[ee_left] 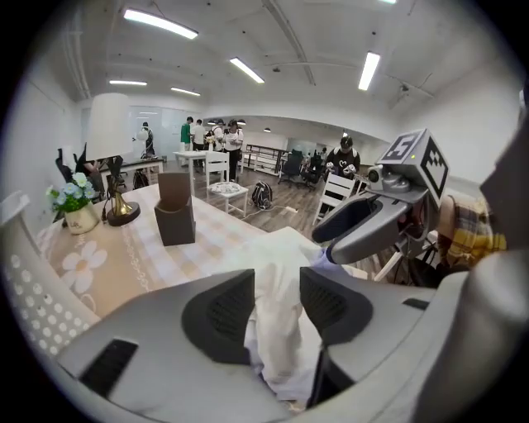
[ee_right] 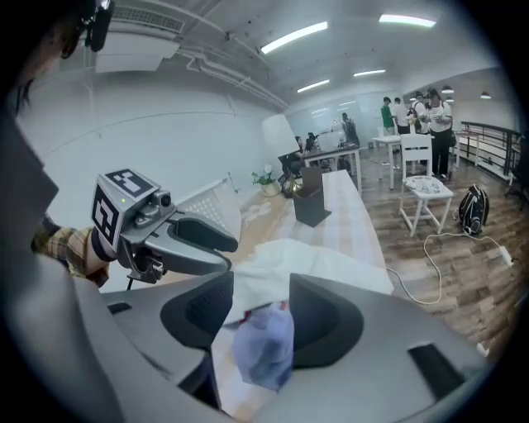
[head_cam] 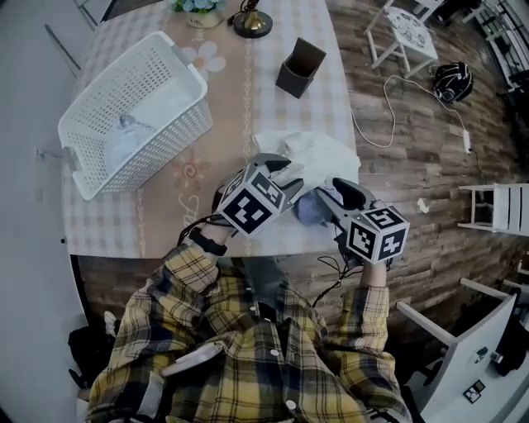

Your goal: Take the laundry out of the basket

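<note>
A white perforated basket lies on the table at the upper left, with pale laundry in it. A white cloth is heaped near the table's right front edge, and a pale blue cloth lies just in front of it. My left gripper is over the heap with its jaws parted. A fold of the white cloth hangs loose between them. My right gripper is beside it, also parted, with the blue cloth between its jaws and a gap showing on the cloth's left side.
A dark open box, a lamp base and a flower pot stand at the table's far end. The table's right edge is close to the heap. A white chair and a cable are on the wooden floor.
</note>
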